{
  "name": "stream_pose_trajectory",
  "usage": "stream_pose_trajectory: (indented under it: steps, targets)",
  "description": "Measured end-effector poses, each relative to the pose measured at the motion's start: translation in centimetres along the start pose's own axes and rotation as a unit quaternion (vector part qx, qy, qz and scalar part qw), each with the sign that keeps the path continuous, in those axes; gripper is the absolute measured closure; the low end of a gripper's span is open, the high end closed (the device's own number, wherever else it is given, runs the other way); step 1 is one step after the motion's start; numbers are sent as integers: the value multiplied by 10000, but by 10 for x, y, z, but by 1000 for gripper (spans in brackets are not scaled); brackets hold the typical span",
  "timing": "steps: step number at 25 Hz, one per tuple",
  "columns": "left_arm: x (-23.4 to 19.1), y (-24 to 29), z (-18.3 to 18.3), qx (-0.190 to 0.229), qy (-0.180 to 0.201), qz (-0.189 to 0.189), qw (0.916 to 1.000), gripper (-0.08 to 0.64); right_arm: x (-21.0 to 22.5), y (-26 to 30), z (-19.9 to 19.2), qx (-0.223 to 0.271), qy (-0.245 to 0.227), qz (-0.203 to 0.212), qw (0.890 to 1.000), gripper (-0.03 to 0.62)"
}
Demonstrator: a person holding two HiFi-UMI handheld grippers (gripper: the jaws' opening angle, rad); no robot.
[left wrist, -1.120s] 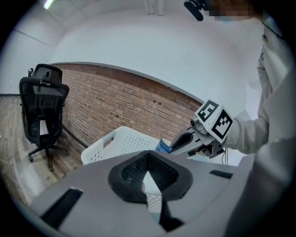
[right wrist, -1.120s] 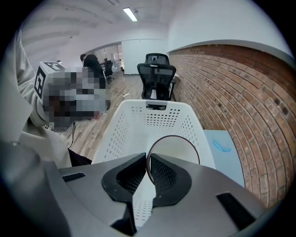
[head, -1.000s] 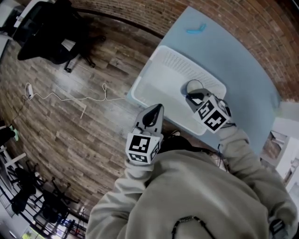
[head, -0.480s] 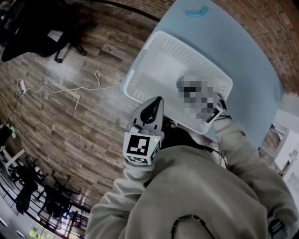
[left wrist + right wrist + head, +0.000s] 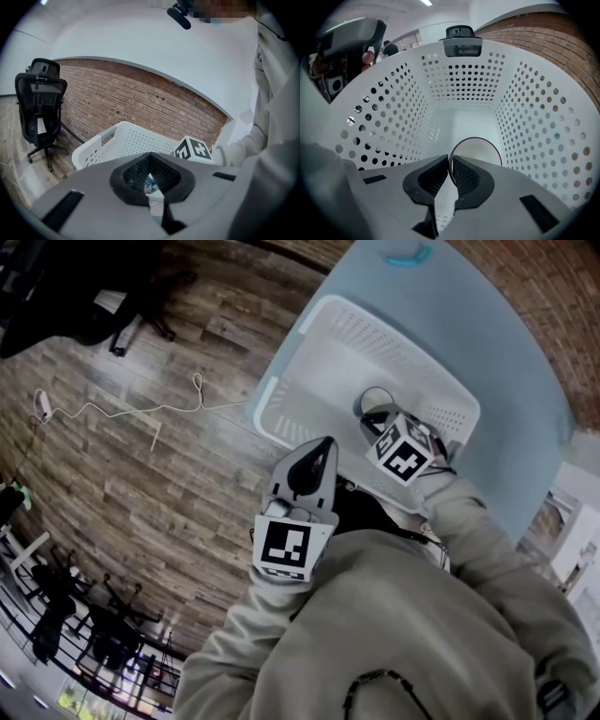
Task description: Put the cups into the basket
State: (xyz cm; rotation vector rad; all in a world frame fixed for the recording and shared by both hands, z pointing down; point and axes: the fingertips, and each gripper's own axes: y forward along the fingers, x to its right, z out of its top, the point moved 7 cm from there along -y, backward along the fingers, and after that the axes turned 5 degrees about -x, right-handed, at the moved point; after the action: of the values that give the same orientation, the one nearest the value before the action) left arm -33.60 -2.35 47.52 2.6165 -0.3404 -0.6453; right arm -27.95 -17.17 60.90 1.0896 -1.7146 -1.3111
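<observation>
A white perforated basket stands on the light blue table. My right gripper reaches down into it, shut on the rim of a pale cup with a dark edge. In the right gripper view the pads pinch the cup's rim just above the basket floor. My left gripper hangs beside the basket's near wall with its jaws shut and nothing visibly held. In the left gripper view its tips meet in front of the basket.
A teal object lies on the table beyond the basket. A black office chair stands on the wooden floor to the left, with a white cable lying nearby. A brick wall runs behind the table.
My right gripper has carried the cup deeper into the basket, away from its right wall. The left gripper has stayed about where it was.
</observation>
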Motion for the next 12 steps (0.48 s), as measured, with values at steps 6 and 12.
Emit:
stream_pose_trajectory:
  steps: [6,12]
  targets:
    - [-1,0,-1,44,123,-1,9999,561,-4,13,-3,-115,-99,-118,9998,552]
    - [-2,0,-7,43,194,39,9998,561,-6,18,-3,-224,-215,-303,9991,551]
